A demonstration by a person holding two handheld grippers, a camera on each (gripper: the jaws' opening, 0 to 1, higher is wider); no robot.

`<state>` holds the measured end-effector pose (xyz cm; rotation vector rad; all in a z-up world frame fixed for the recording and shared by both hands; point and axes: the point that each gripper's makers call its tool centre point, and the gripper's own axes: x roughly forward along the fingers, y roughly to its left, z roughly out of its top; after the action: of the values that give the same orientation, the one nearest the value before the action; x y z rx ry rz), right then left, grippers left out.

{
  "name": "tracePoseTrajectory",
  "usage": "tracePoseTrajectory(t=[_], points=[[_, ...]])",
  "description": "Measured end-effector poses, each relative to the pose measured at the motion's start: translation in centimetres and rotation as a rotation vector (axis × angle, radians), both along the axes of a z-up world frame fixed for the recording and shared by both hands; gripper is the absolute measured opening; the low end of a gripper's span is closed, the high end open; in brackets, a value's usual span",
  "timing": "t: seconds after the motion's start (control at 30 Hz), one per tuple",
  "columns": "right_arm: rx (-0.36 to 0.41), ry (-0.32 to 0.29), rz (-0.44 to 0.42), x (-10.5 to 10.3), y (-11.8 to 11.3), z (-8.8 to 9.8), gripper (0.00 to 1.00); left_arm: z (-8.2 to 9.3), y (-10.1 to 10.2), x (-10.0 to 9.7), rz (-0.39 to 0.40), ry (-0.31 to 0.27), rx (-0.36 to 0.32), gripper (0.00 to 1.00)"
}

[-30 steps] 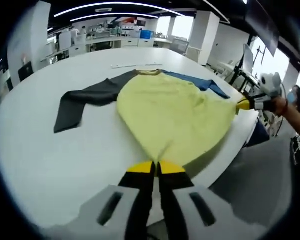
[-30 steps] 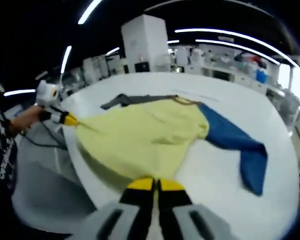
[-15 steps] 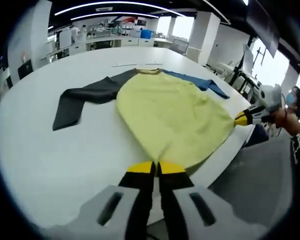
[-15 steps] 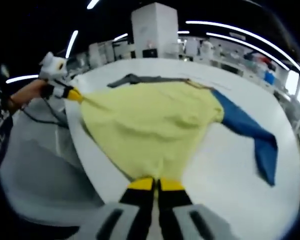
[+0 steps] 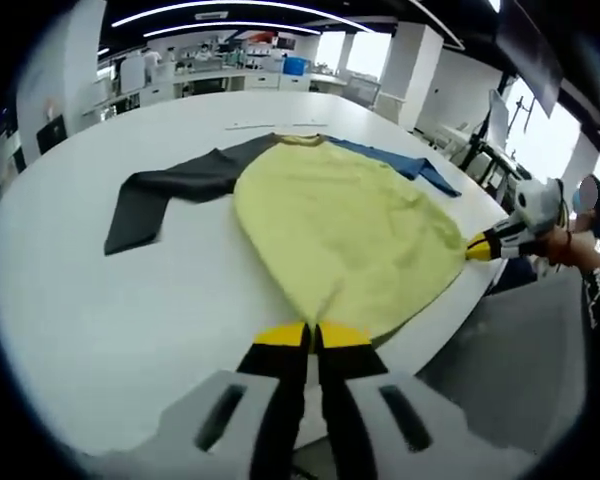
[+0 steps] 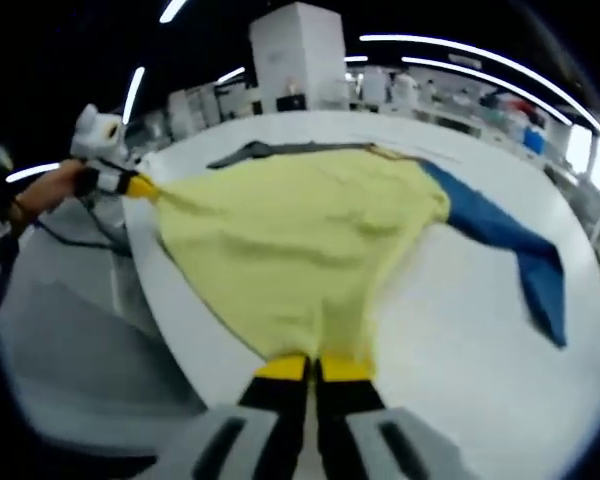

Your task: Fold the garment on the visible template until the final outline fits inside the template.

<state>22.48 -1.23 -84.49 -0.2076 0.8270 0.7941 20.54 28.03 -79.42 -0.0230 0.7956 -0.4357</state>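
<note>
I am pinching the hem of a yellow garment (image 5: 350, 235) with both tools: my left gripper (image 5: 312, 336) is clenching one bottom corner, my right gripper (image 6: 311, 368) the other. The garment is lying spread across the white round table (image 5: 100, 310), its dark grey sleeve (image 5: 165, 195) and blue sleeve (image 6: 510, 245) reaching outward to either side.
</note>
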Motion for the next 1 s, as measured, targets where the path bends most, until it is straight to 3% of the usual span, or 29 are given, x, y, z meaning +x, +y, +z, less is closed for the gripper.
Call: tracePoseTrajectory(t=[0.07, 0.2, 0.43, 0.73, 0.87, 0.9, 0.93, 1.0], points=[[0.054, 0.038, -0.042, -0.1, 0.2, 0.5, 0.04, 0.0, 0.0, 0.0, 0.001, 0.001, 0.001, 0.00], [0.084, 0.036, -0.107, 0.5, -0.8, 1.9, 0.14, -0.1, 0.1, 0.0, 0.006, 0.003, -0.001, 0.00], [0.073, 0.019, -0.163, 1.6, -2.6, 2.6, 0.17, -0.3, 0.1, 0.1, 0.002, 0.012, 0.004, 0.00], [-0.010, 0.048, -0.205, 1.9, -4.3, 0.6, 0.09, -0.7, 0.2, 0.1, 0.002, 0.023, 0.008, 0.00], [-0.001, 0.085, -0.215, 1.9, -4.2, -0.1, 0.09, -0.9, 0.5, 0.0, 0.002, 0.030, 0.013, 0.00], [0.037, 0.040, -0.216, 2.7, -3.7, 0.6, 0.06, -1.0, 0.5, 0.0, 0.002, 0.031, 0.015, 0.00], [0.013, 0.075, -0.228, 2.2, -4.1, 0.5, 0.05, -1.0, 0.5, -0.1, 0.002, 0.031, 0.015, 0.00], [0.007, 0.078, -0.234, 2.7, -4.4, 0.2, 0.03, -1.0, 0.5, -0.2, 0.002, 0.035, 0.018, 0.00]])
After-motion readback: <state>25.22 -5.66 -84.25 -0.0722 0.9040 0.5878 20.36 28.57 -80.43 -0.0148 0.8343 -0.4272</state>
